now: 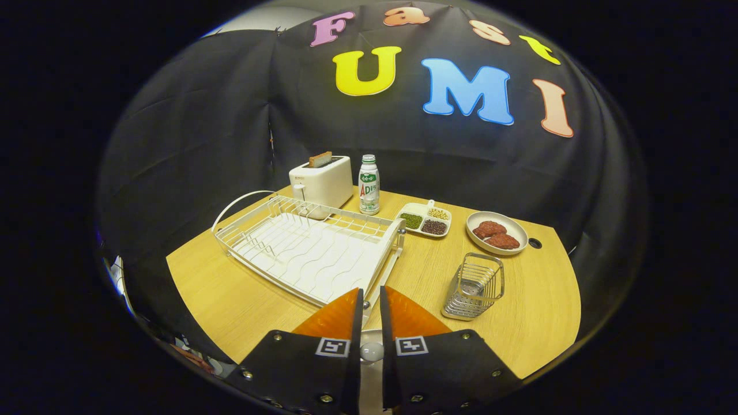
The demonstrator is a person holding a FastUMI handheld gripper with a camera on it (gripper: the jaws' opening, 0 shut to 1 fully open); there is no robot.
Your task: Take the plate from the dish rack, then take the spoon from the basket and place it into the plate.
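My gripper (372,300) hangs low over the near part of the table, its fingers almost together. A slim silvery spoon (372,350) is pinched in the narrow gap between them, and only a short stretch of it shows. Right under the fingers lies an orange plate (410,318), showing on both sides of them and largely hidden by them. Just ahead and to the left, the white wire dish rack (305,248) stands with nothing in it. To the right of the fingers stands the small metal basket (474,286), with nothing inside.
Behind the rack stand a white toaster (322,183) with a slice in it and a bottle (369,184). Further right are a divided dish of beans (425,219) and a white bowl (497,232) of reddish pieces. The wooden table's (230,300) curved front edge is close below.
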